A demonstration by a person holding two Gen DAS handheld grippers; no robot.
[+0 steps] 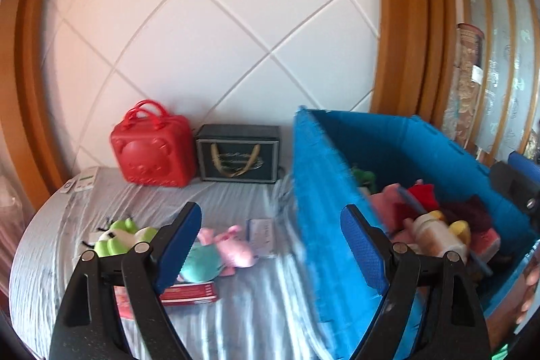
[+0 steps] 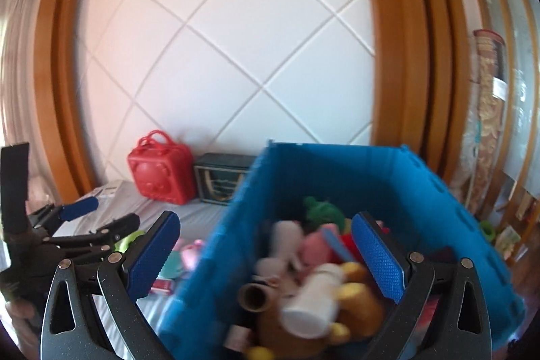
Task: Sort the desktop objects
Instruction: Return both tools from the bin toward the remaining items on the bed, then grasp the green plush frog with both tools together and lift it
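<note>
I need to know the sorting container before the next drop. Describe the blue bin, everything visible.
The blue bin is a large open-topped box with stiff, textured, foam-like blue walls joined at notched corners. It stands upright on the grey-sheeted surface, on the right, no lid in sight. It is already well filled with toys: pink and red plush, a green plush at the back, a white bottle-like item. Neither open gripper touches it.

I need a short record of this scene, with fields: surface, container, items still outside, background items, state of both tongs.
surface: wrinkled light grey cloth
container: blue fabric storage bin, already holding plush toys and a white bottle
still outside: green frog plush, pink-and-teal pig plush, red flat box, small white card
background: red plastic bear-face case, dark gift bag with gold handles
left tongs: open, empty
right tongs: open, empty, above the bin
</note>
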